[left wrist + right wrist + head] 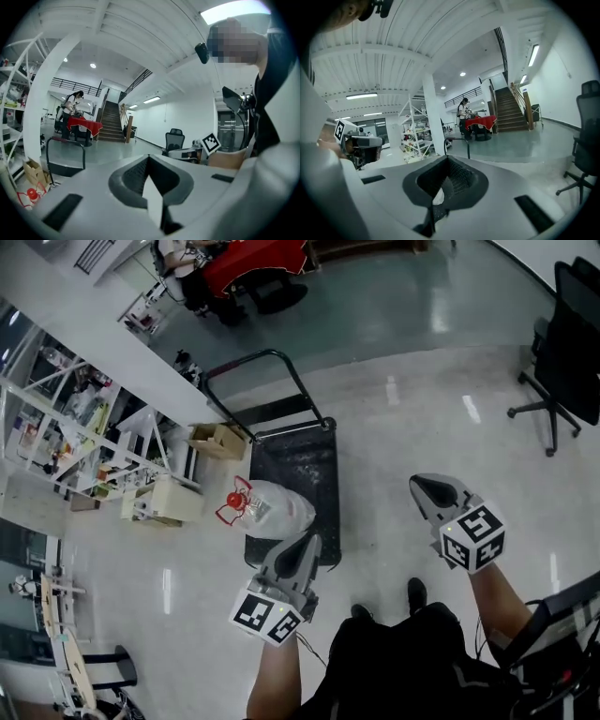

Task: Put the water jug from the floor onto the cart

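A clear water jug (277,506) with a red cap and carry handle (234,501) lies on its side on the near left part of the black cart (314,465); the red end sticks out past the cart's left edge. My left gripper (302,549) hovers just this side of the jug, shut, with nothing in it. Off to the right, over bare floor, my right gripper (433,491) is shut and empty too. In the left gripper view the shut left gripper (149,161) points level across the room, with the red cap (30,193) low at the left.
The cart's push handle (262,362) rises at its far end. A cardboard box (217,439), a beige box (173,498) and white shelving (56,427) stand to the left. An office chair (562,362) is at the far right. A person works at a red-covered table (253,263).
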Tool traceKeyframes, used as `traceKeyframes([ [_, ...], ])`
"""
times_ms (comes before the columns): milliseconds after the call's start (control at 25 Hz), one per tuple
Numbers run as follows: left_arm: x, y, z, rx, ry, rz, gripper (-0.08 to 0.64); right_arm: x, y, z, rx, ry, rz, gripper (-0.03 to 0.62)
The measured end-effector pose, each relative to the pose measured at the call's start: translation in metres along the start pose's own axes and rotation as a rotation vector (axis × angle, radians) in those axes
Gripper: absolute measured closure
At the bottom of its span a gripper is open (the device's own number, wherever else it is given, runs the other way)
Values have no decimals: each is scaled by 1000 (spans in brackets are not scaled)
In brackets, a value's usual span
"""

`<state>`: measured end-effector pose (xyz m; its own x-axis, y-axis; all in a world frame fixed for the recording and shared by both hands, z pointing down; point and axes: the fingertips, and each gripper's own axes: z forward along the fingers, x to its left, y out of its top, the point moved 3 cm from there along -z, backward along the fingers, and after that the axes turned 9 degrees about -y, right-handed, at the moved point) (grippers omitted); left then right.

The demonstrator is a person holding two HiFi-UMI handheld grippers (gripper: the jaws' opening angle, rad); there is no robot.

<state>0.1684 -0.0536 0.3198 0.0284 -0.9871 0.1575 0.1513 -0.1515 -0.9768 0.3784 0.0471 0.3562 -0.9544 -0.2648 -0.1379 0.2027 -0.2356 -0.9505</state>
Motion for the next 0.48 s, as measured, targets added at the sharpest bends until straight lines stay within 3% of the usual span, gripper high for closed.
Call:
traceKeyframes([
  [160, -27, -15, -25, -1, -20, -17, 558, 20, -1, -41, -45, -91, 0, 589],
  [320, -63, -42, -62, -31, -87, -17, 558, 58, -25, -92, -49, -162, -8, 589],
  [480, -98, -55, -103, -28, -126, 60, 558, 104, -58, -148, -33, -234, 9, 589],
])
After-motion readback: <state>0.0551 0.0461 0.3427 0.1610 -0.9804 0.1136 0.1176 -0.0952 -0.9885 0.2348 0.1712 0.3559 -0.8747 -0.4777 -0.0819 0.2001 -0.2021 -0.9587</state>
